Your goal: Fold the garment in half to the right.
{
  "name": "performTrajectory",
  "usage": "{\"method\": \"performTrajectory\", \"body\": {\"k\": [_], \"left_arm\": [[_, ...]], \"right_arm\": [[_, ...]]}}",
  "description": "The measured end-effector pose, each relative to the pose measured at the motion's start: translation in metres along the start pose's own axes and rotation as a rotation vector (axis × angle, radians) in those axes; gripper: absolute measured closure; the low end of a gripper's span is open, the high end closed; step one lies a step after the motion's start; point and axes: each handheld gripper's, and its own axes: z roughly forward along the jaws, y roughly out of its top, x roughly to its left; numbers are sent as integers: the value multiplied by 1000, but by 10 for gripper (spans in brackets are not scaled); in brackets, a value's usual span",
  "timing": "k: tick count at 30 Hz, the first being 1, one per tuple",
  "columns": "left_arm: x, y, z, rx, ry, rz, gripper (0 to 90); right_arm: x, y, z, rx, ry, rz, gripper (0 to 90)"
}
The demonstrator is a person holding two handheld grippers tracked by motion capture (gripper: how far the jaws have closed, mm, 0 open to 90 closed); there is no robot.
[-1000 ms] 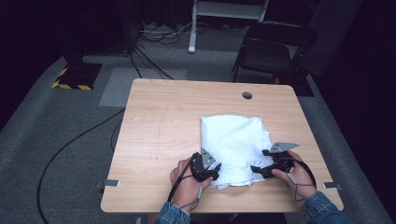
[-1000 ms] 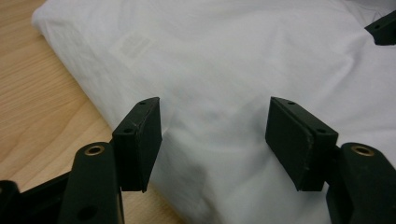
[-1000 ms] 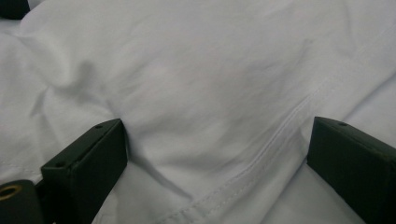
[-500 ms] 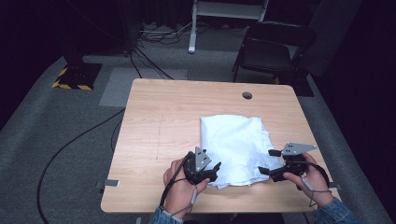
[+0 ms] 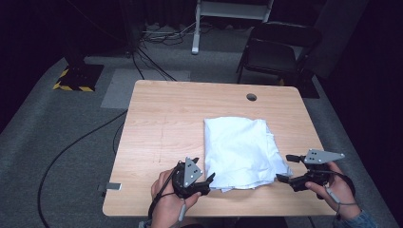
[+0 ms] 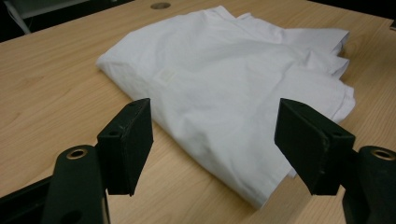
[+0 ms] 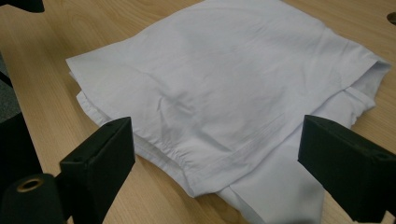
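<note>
Occlusions and cut-offs, folded white cloth [image 5: 242, 151]

Small label [image 6: 164, 75] on cloth: print too small to read. Right gripper view: cloth's near corner runs off bottom edge. High view: both forearms cut by bottom edge; cloth's inner layers hidden under top fold.

The folded cloth [image 5: 242, 152] was plain white, with a small pale square label [image 6: 165, 75] showing faintly through its top layer. The table [image 5: 166, 123] under it was light wood with a fine grain. Both the left gripper [image 5: 209, 180] and the right gripper [image 5: 283, 167] were black, each topped by a grey plate with dark dots. Beyond the table's far left corner lay a yellow-and-black striped strip [image 5: 73, 88] on grey carpet [image 5: 57, 142].
</note>
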Motion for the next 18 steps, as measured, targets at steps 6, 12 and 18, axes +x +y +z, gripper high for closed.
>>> {"method": "performTrajectory", "body": {"k": [6,12,18], "left_arm": [[14,-14,-11,18,28,-14,286],[30,-22,-27,13,60,-44,287],[40,-33,-36,18,75,-49,280]], "right_arm": [[-5,-2,-11,-15,-31,7,106],[-11,-7,-20,-16,-63,19,106],[-18,-16,-28,-14,-87,27,113]]}}
